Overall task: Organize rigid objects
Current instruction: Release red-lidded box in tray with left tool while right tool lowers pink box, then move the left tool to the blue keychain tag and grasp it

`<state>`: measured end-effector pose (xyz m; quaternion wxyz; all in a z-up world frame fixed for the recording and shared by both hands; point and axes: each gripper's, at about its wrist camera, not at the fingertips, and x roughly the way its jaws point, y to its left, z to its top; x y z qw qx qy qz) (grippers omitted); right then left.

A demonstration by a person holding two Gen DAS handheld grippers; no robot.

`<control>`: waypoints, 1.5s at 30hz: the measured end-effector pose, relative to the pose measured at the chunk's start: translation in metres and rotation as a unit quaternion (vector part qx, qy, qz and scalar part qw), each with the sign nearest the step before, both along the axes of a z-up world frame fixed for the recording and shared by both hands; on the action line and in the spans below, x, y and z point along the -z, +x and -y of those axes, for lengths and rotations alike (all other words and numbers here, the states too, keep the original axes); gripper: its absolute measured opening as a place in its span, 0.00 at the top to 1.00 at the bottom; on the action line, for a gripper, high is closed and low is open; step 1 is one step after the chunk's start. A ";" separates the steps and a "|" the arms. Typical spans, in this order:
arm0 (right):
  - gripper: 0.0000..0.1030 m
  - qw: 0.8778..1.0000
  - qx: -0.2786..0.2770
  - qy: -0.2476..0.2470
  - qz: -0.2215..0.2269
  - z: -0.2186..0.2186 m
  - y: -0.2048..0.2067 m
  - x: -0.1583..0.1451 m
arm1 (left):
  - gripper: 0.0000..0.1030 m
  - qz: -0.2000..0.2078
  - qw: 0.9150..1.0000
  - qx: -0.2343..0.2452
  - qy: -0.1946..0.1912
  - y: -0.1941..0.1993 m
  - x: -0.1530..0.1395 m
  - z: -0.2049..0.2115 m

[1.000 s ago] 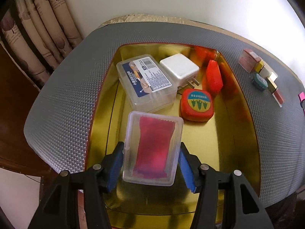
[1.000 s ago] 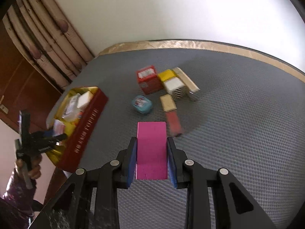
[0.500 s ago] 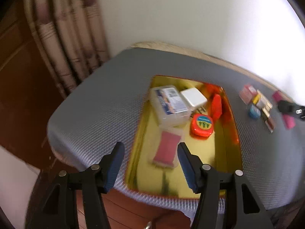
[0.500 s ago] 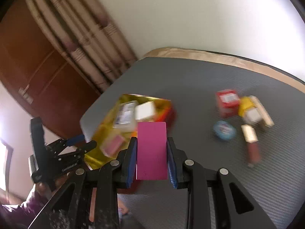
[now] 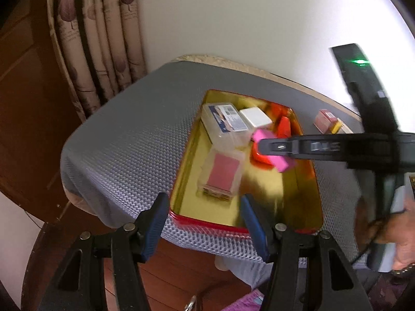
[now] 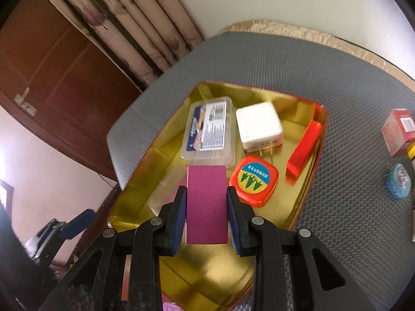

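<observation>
Since a second ago the right gripper [image 6: 206, 215] has carried its pink block [image 6: 206, 207] from above the bare grey mat to above the gold tin [image 6: 166, 153], while the left gripper [image 5: 202, 223] has drawn back from the clear case with the red packet [image 5: 222, 175], which now lies alone on the tin's floor.

Right fingers [image 6: 179, 217] are clamped on the long sides of the pink block, a flat, smooth, matte rectangle that stands out forward between the blue pads (in the left wrist view it hangs over the middle of the tin). Left fingers [image 5: 155, 223] stand apart with nothing between them, at the tin's near red rim; the clear case lies beyond them, inside the tin near its near-left part.

The tin is a shallow rectangle, shiny gold inside and red outside, set on a surface covered with a dimpled grey mat [image 5: 135, 140]. Toward the tin's far end lie a clear plastic box with a printed label [image 6: 208, 132] and a white charger with metal prongs [image 6: 259, 128]; a glossy red bar [image 6: 304, 151] leans at the tin's right wall, and a rounded orange case with a tree emblem [image 6: 254, 180] sits just right of the pink block.
</observation>
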<state>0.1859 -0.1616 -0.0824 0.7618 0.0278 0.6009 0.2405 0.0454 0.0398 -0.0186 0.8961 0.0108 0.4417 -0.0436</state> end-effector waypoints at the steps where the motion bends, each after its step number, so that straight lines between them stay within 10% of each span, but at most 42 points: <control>1: 0.73 1.000 0.001 -0.002 -0.003 -0.002 0.000 0.005 | 0.42 0.003 1.000 0.002 0.003 -0.001 -0.001 0.002; 14: 0.69 1.000 0.017 -0.007 0.001 -0.013 0.003 0.017 | 0.42 0.017 0.999 0.018 0.034 -0.004 -0.003 0.013; 19: 0.51 0.997 0.052 0.030 0.040 0.015 -0.007 -0.008 | 0.42 0.026 0.998 0.020 0.053 -0.008 -0.003 0.018; 28: 0.17 0.981 0.168 -0.023 0.090 0.149 -0.046 -0.030 | 0.42 0.029 0.996 0.039 0.069 -0.014 -0.002 0.029; 38: 0.09 0.916 0.284 -0.258 0.114 0.330 -0.102 -0.025 | 0.42 -0.009 0.988 0.154 0.014 -0.028 -0.013 0.089; 45: 0.03 0.916 0.301 -0.238 0.116 0.366 -0.109 -0.023 | 0.42 -0.081 0.977 0.190 -0.052 0.022 -0.011 0.165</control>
